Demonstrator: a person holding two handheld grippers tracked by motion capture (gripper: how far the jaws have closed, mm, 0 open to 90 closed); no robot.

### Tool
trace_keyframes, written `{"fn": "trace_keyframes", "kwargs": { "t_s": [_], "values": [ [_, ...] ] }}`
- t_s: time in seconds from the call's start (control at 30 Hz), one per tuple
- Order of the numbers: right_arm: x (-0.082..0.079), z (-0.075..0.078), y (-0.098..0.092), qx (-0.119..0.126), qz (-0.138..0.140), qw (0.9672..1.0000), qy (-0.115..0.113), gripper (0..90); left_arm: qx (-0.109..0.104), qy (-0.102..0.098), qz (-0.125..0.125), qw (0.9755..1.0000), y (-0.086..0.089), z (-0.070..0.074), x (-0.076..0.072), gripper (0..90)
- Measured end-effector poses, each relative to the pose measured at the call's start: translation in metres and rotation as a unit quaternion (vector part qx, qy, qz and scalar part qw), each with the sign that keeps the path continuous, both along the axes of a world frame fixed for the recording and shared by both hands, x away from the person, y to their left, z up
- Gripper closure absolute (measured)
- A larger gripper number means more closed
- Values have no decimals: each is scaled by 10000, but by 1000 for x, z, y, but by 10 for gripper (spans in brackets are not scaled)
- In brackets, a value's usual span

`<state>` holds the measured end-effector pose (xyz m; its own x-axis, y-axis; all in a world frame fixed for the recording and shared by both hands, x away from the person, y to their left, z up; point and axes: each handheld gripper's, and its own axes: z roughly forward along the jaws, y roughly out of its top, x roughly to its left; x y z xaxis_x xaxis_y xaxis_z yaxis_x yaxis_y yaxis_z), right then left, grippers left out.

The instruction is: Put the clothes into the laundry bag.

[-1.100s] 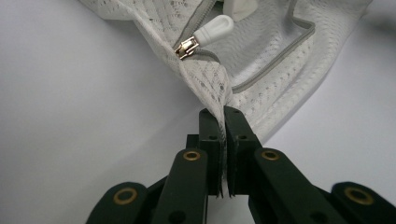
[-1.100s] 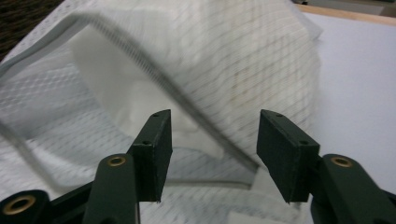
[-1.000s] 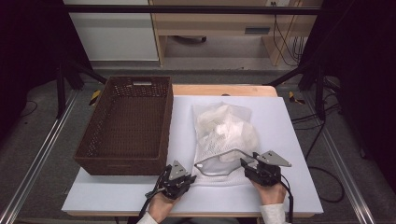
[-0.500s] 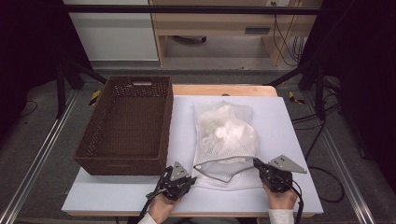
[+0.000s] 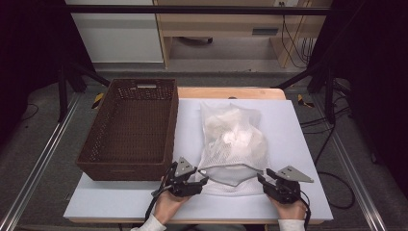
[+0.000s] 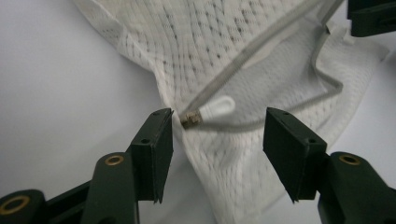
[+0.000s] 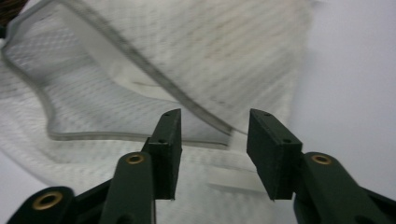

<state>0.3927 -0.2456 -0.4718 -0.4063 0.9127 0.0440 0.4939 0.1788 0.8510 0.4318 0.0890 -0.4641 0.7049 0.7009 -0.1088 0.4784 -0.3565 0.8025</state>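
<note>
A white mesh bag (image 5: 233, 137) stuffed with white cloth lies on the white table (image 5: 298, 144), its zippered mouth gaping toward me. My left gripper (image 5: 203, 182) sits at the mouth's left corner. Its jaws have just been opening and now stand open (image 6: 217, 119), with the zipper pull (image 6: 212, 109) lying between the pads untouched. My right gripper (image 5: 263, 177) is at the mouth's right corner. Its jaws have also just been opening and stand open (image 7: 215, 116), with the end of the grey zipper edge (image 7: 219, 126) lying loose between them.
An empty brown wicker basket (image 5: 120, 171) stands on the table's left half, just left of the bag. Bare white tabletop runs along the right side and the near edge. Dark stands and cables lie on the floor around the table.
The right gripper has drawn to the right and a little toward me, spreading the bag's mouth wider. Both grippers now stand open at the mouth's corners. The left hand has stayed put.
</note>
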Motion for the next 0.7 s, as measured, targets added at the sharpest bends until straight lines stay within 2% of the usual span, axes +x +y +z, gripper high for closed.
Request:
{"fn": "trace_keyframes", "kwargs": {
  "t_s": [0.03,0.07,0.1,0.2,0.23,0.27,0.3,0.33,0.37,0.4,0.5,0.57,0.63,0.7],
  "values": [
    [-1,-1,-4,-9,-122,9999,9,510,91,-36,25,9999,-2,0,3,440],
    [0,-3,-7,-39,-209,9998,57,508,151,14,72,9999,-5,-1,9,460],
    [4,-6,-11,-63,-286,9993,213,511,146,82,62,9998,-6,-3,13,514],
    [12,-16,-13,-116,-282,9984,473,549,293,137,140,9994,-8,-8,19,602],
    [14,-18,-12,-150,-284,9978,581,571,279,194,151,9993,-8,-10,21,620],
    [15,-17,-10,-185,-316,9977,574,610,297,207,144,9992,-8,-12,21,640],
    [16,-16,-10,-208,-295,9976,595,647,342,138,115,9993,-8,-13,19,707],
    [16,-16,-9,-224,-308,9975,601,708,401,47,180,9990,-8,-12,17,766],
    [17,-17,-8,-343,-317,9974,551,789,471,31,183,9987,-7,-10,15,788],
    [15,-15,-8,-365,-276,9971,614,864,512,20,172,9985,-6,-9,14,804],
    [15,-14,-14,-331,-259,9970,653,888,499,48,160,9986,-1,-9,11,811],
    [13,-13,-21,-361,-404,9963,666,890,462,35,161,9988,5,-10,8,813],
    [10,-12,-31,-192,-461,9966,652,891,369,34,178,9992,8,-11,6,814],
    [8,-12,-34,0,-403,9967,711,886,304,-34,168,9994,10,-12,5,812]
  ]
}}
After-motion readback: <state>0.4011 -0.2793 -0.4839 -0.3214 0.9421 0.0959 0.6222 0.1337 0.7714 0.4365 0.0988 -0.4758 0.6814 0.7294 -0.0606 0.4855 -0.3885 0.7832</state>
